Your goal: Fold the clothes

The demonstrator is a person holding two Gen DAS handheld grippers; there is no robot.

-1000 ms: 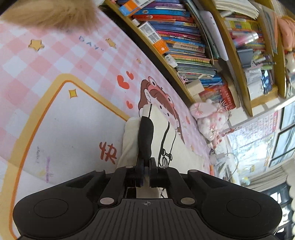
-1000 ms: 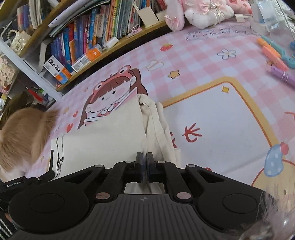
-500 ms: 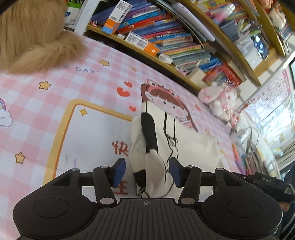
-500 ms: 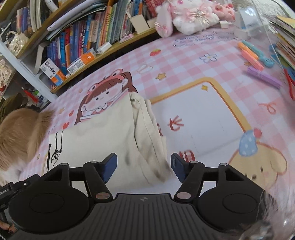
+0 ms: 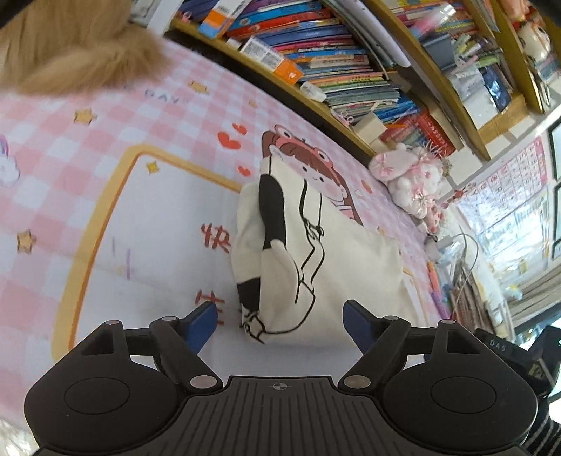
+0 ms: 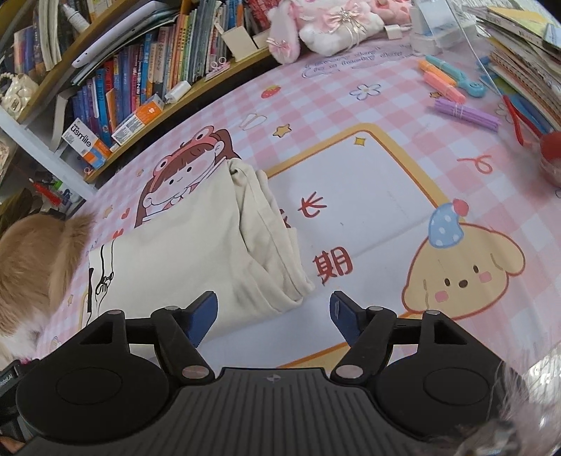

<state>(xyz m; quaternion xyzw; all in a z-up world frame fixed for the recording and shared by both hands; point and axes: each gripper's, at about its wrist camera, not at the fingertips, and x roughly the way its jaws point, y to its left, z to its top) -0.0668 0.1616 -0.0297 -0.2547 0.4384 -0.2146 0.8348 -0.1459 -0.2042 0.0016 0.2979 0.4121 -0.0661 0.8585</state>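
Observation:
A cream garment (image 5: 336, 259) with a black line drawing lies folded on the pink checked mat (image 5: 105, 196). In the left wrist view my left gripper (image 5: 280, 324) stands open just short of its near edge, nothing between the blue fingertips (image 5: 201, 324). From the right wrist view the same garment (image 6: 182, 259) shows its stacked folded layers on the right side. My right gripper (image 6: 273, 312) is open too, hovering at the garment's near corner without touching it.
A furry tan animal (image 5: 77, 42) sits at the mat's far left, also close to the garment (image 6: 38, 259). Bookshelves (image 5: 350, 63) line the back. Plush toys (image 6: 329, 24), pens (image 6: 445, 80) and stacked books (image 6: 526, 66) crowd the right side.
Both grippers were shut on the garment's edge a second ago. They let go, opened wide and drew back a little. The garment now lies flat and folded.

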